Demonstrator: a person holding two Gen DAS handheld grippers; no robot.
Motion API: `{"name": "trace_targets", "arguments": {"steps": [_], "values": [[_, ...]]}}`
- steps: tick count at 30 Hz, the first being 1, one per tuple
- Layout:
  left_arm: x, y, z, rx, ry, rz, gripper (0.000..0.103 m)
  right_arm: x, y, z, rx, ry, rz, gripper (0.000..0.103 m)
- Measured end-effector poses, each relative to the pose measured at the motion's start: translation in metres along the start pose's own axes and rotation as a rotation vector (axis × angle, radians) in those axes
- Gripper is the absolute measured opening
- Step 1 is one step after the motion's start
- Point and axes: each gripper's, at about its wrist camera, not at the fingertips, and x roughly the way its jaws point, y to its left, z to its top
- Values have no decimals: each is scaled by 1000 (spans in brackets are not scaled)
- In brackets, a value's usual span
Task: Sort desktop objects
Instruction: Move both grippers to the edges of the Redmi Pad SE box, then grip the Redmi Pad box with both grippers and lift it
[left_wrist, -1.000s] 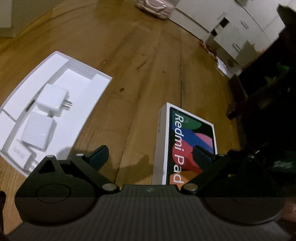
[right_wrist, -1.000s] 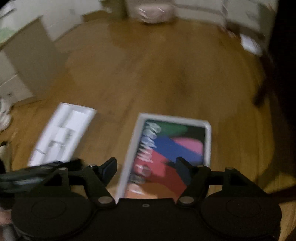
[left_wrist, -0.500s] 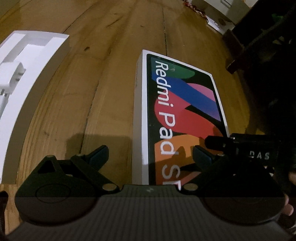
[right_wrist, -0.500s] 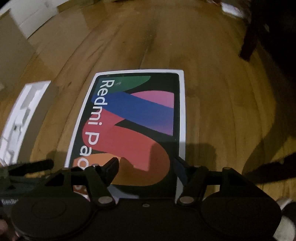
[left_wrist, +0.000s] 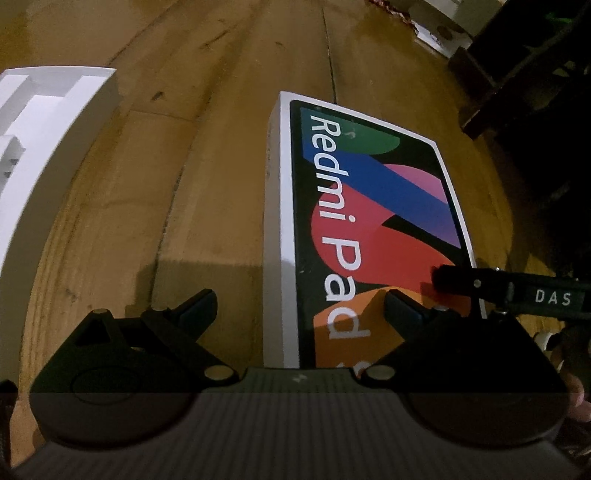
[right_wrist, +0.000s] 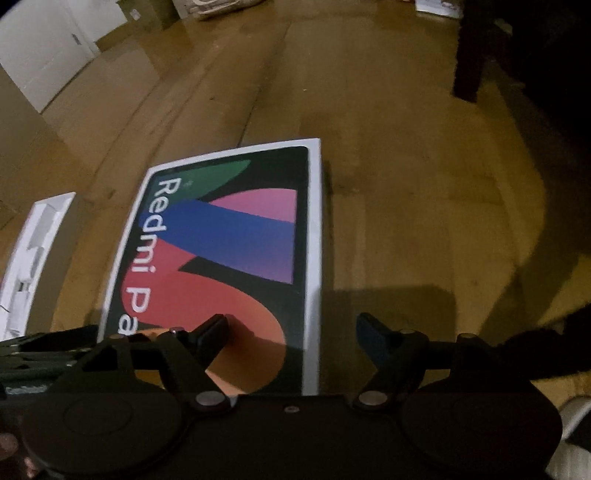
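A Redmi Pad box lid (left_wrist: 373, 206) with a colourful print lies flat on the wooden floor; it also shows in the right wrist view (right_wrist: 229, 251). My left gripper (left_wrist: 299, 306) is open, its jaws straddling the lid's near left edge. My right gripper (right_wrist: 291, 332) is open, its jaws straddling the lid's near right edge. A finger of the right gripper (left_wrist: 480, 284) shows at the right of the left wrist view. The white box tray (left_wrist: 44, 147) with chargers lies to the left; it also shows in the right wrist view (right_wrist: 33, 254).
Dark furniture legs (right_wrist: 469, 51) stand at the far right. White cabinets (right_wrist: 48, 48) line the far left wall. A flat white item (left_wrist: 432, 29) lies on the floor far behind the lid.
Both grippers have dropped low and moved in on the lid's near end. The left one shifted right, away from the white tray; the right one shifted right towards the lid's right edge.
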Motion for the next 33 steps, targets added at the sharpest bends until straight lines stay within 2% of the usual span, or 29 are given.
{"name": "trace_targets", "arguments": {"steps": [3,11,15,18,24,28,33], "values": [[5,-3,4,20,6,-15,98,7,-1,2,31,8,59,82],[15,-10,6,42,10,-90,97,21,-6,5,59,20,121,95],[16,-20,2,86,-1,-67,97,28,-11,7,93,53,153,99],[14,-20,1,92,4,-60,97,29,-8,9,82,77,152,98],[0,-9,-6,99,-19,-41,97,24,6,3,45,108,201,88],[-4,0,-14,64,-2,-39,97,22,23,-6,-16,133,208,87],[-9,-4,-17,82,-5,-23,97,17,33,-10,-64,138,209,86]]}}
